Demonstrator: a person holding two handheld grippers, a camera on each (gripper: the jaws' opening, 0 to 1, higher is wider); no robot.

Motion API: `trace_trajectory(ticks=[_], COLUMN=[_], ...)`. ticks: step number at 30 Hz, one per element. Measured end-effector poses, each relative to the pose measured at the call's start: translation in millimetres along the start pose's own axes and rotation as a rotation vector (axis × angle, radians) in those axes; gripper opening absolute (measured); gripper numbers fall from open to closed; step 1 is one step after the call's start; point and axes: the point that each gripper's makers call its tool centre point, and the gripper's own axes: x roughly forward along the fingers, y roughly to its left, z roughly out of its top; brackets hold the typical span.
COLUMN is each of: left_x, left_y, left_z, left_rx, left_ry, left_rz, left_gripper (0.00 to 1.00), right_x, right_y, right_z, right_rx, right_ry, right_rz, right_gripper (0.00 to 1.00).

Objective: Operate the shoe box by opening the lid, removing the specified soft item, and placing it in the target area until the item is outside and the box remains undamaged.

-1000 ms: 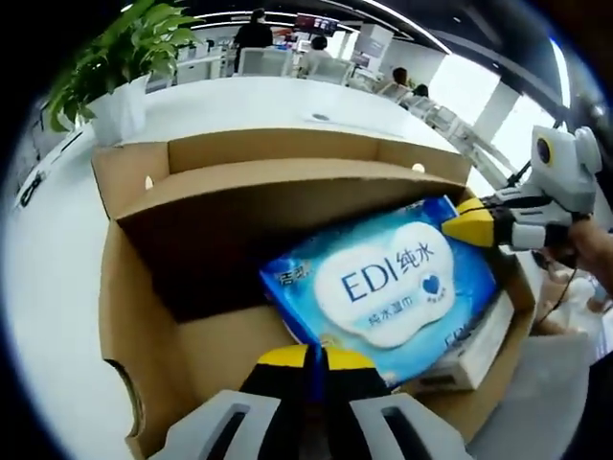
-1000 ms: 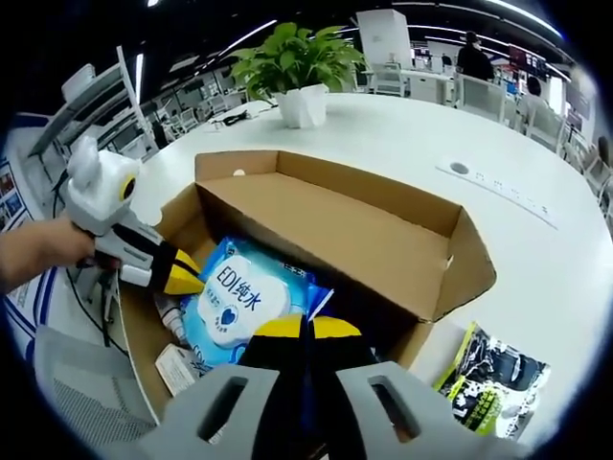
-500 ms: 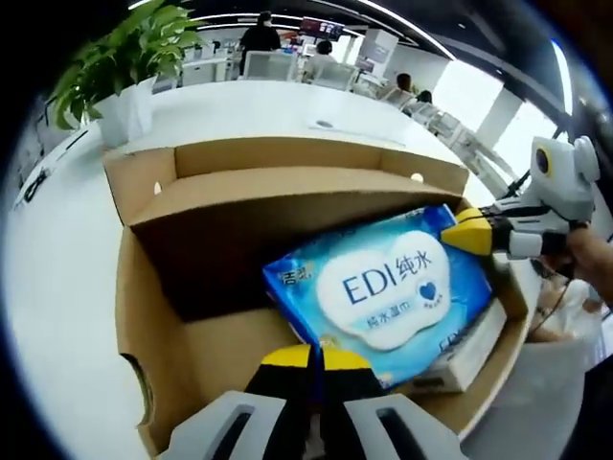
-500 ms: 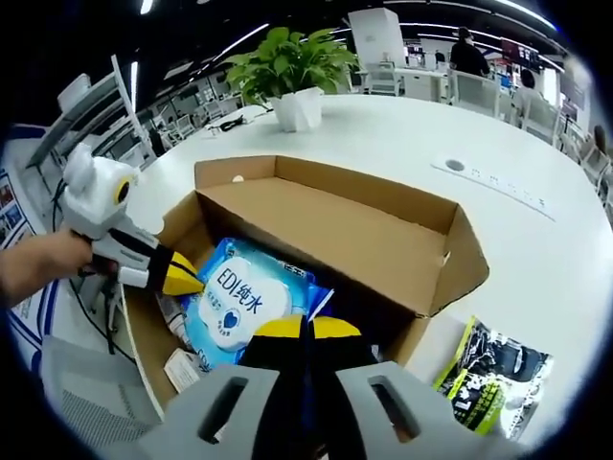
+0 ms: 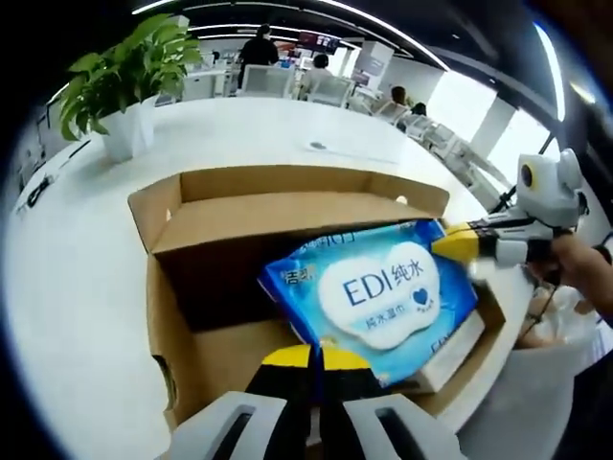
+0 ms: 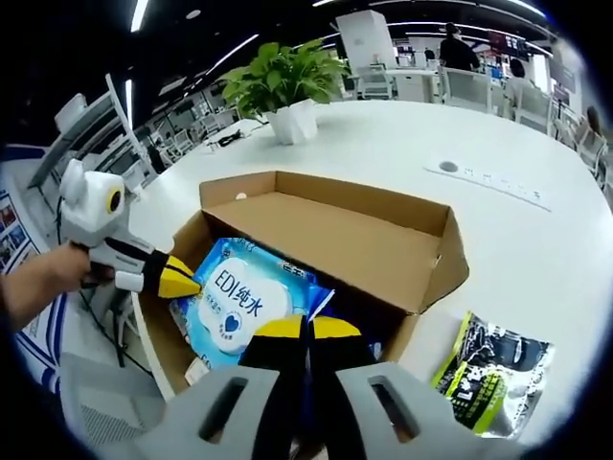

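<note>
with the lid already folded back, the shoe box (image 5: 239,206) stands open on the white bench (image 6: 536,230), so the opening step looks done. the wipes pack (image 5: 378,297), blue with a white label, sits tilted above the box's floor, one end raised toward the box's rim. the left gripper (image 5: 306,359) has its fingers closed on the pack's near edge; the right gripper (image 6: 306,331) likewise pinches the opposite edge. judging from this, the lift is under way: the pack is not yet outside the box and must yet be carried to the target area. a printed pouch (image 6: 493,369) lies just beside the box, and a potted plant (image 6: 287,91) stands well beyond it.
</note>
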Motion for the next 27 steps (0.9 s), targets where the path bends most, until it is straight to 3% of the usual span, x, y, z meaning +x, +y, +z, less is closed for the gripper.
trace_trajectory(ticks=[13, 27], left_x=[-21.2, -27.3], left_y=[-19.0, -47.3], left_z=[15.9, 31.0], left_rx=[0.001, 0.019], left_ry=[-0.043, -0.061], left_rz=[-0.012, -0.033], left_gripper=[0.0, 0.0], right_x=[-19.3, -45.0], right_y=[0.2, -13.9], right_z=[12.4, 22.4], right_rx=[0.027, 0.053], right_ry=[-0.036, -0.062], right_rz=[0.004, -0.012], right_gripper=[0.0, 0.0])
